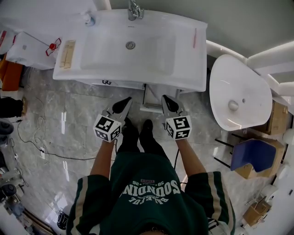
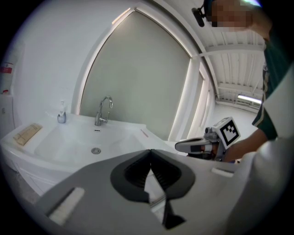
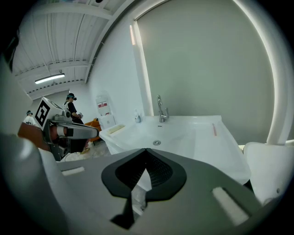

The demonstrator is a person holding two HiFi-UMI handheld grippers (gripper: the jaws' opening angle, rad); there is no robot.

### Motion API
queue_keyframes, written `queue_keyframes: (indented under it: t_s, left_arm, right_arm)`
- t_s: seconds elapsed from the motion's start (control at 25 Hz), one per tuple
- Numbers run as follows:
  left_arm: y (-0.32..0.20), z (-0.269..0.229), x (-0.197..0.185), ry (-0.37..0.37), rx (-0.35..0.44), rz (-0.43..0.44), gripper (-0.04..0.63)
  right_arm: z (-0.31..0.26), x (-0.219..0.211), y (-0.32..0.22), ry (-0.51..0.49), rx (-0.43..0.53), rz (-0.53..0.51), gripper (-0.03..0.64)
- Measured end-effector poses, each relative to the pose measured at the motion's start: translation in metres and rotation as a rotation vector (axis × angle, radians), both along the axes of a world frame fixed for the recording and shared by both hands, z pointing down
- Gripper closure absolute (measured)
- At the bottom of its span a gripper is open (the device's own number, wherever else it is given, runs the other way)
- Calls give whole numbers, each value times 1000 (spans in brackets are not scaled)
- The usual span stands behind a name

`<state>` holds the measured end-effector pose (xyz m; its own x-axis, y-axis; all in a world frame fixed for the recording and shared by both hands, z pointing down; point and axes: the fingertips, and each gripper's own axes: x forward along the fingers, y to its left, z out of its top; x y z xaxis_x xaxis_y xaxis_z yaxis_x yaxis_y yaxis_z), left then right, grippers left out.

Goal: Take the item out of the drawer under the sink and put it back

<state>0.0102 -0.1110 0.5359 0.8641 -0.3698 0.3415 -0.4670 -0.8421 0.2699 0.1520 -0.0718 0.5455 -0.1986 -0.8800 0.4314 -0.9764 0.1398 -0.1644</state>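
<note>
A white sink (image 1: 131, 46) with a chrome tap (image 1: 133, 9) stands on a vanity in front of me. Below its front edge a narrow white cabinet part (image 1: 151, 98) juts out; I cannot tell if it is the drawer, and no item shows. My left gripper (image 1: 126, 100) and right gripper (image 1: 164, 97) hang side by side just short of that edge, one on each side of the white part. Both are shut and hold nothing. The left gripper view shows shut tips (image 2: 150, 150) over the basin (image 2: 87, 142). The right gripper view shows the same (image 3: 146, 149).
On the sink lie a soap bottle (image 1: 88, 19), a wooden block (image 1: 67, 53) and a pink stick (image 1: 195, 37). A white toilet (image 1: 239, 98) stands to the right, with a blue seat (image 1: 255, 153) and cardboard boxes beyond. Cables (image 1: 41, 147) run over the marble floor at left.
</note>
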Motion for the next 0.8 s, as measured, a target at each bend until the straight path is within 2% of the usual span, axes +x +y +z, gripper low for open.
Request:
queue_keyframes:
  t_s: [0.16,0.36,0.6,0.8]
  left_arm:
    - [8,25,-8,-24,-46,-13,545]
    - [6,38,-14,-36,-67,-19,545]
    - [3,57,-17,-53,-92,-28,545]
    - [-4,79,-25,-79,-116,-48,545]
  right_arm:
    - [24,-4,7,0,-42,-13,615]
    - [56,-8,4,10,-103,-47,614]
    - [111,-13,0,53,-238,-122,560]
    - [170,-11,-8,81,-346,-155,546]
